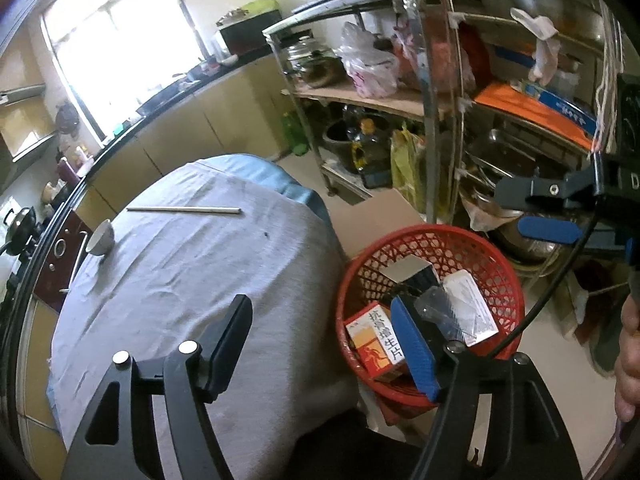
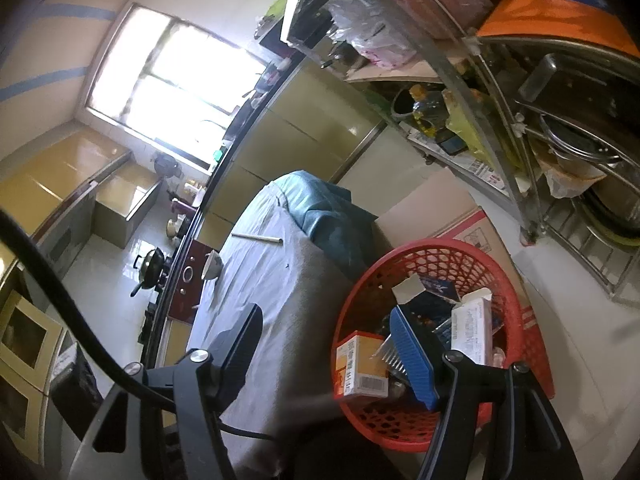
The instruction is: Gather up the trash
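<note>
A red mesh basket [image 1: 500, 276] [image 2: 436, 245] stands to the right of the grey-clothed table [image 1: 192, 280] [image 2: 280, 304]. Inside it lie an orange-and-white medicine box [image 1: 374, 344] [image 2: 362, 364], a white box [image 1: 470, 308] [image 2: 472, 330] and a dark box [image 1: 408, 272] [image 2: 432, 288]. My left gripper [image 1: 320, 352] is open with nothing between its fingers; its blue pad [image 1: 412, 348] hangs over the basket. My right gripper [image 2: 326, 350] is open and empty too, straddling the table edge and the basket. In the left wrist view it [image 1: 536, 212] hovers beyond the basket.
A white bowl [image 1: 101, 238] [image 2: 212, 266] and a thin metal rod [image 1: 184, 210] [image 2: 258, 239] lie on the table. A cardboard box [image 2: 452, 204] sits behind the basket. A crowded steel rack [image 1: 436, 92] [image 2: 500, 152] stands right; the kitchen counter [image 1: 168, 120] runs left. A hand [image 1: 630, 360] shows.
</note>
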The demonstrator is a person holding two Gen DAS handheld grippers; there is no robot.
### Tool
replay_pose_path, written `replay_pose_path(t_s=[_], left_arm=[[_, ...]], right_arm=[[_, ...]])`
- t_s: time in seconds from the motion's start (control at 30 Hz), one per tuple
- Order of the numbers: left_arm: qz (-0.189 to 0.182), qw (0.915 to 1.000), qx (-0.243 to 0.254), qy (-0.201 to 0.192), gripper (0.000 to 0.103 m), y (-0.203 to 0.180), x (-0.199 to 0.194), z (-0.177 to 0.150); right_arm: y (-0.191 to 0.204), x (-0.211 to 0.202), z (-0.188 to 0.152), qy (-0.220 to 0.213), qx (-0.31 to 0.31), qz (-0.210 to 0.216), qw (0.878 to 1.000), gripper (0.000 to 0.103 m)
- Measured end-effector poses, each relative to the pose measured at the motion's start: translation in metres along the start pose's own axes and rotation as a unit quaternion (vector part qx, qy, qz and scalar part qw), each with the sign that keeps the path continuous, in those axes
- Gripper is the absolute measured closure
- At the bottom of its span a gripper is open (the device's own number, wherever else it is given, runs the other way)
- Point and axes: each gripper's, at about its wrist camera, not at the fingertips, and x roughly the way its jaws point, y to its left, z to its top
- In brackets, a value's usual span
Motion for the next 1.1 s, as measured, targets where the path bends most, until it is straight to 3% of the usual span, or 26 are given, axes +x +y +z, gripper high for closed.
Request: replay_pose_path(t_s=[0.57, 1.1], left_arm=[[-0.014, 0.9991, -0.037, -0.019, 0.024, 0.025, -0.029, -0.009], [0.023, 0.9926, -0.108, -0.051, 0.02, 0.081, -0.073, -0.031]], right_arm=[[0.036, 0.006, -0.009, 0.005, -0.056, -0.019, 0.998, 0.033], [0.108, 0.021, -0.037, 0.015, -0.157, -0.017, 0.987, 0.033]])
